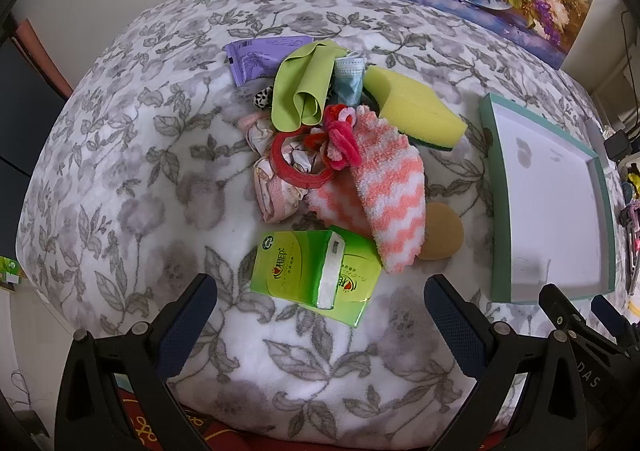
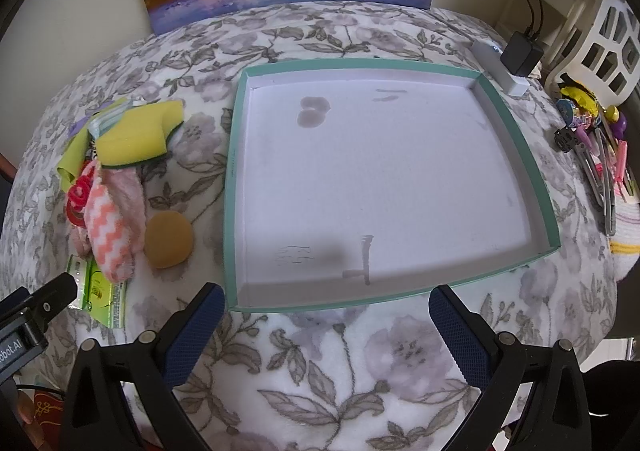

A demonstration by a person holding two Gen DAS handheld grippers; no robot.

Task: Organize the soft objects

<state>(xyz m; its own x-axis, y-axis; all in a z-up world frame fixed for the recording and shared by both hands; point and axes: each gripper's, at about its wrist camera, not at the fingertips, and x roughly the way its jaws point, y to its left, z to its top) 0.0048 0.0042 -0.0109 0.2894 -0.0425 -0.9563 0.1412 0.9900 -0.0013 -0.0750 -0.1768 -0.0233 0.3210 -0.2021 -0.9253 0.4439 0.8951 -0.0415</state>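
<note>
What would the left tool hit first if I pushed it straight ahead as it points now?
Most likely the green tissue pack, which lies directly ahead between the open left tool fingers. Beyond it is the pink-and-white striped fuzzy sock. Depth is uncertain.

Each handheld tool is built of matte black plastic. The left gripper (image 1: 320, 315) has two angular black arms ending in dark blue pads (image 1: 188, 327) with a fine dotted grip texture, and round silver screws (image 1: 141, 328) sit at the joints. The right gripper (image 2: 326, 331) matches it: black arms, blue textured fingers (image 2: 460, 335), silver screws (image 2: 505, 339). At nine o'clock in the right view, the other tool's black body carries white lettering, seemingly ending "obot.AI".
</note>
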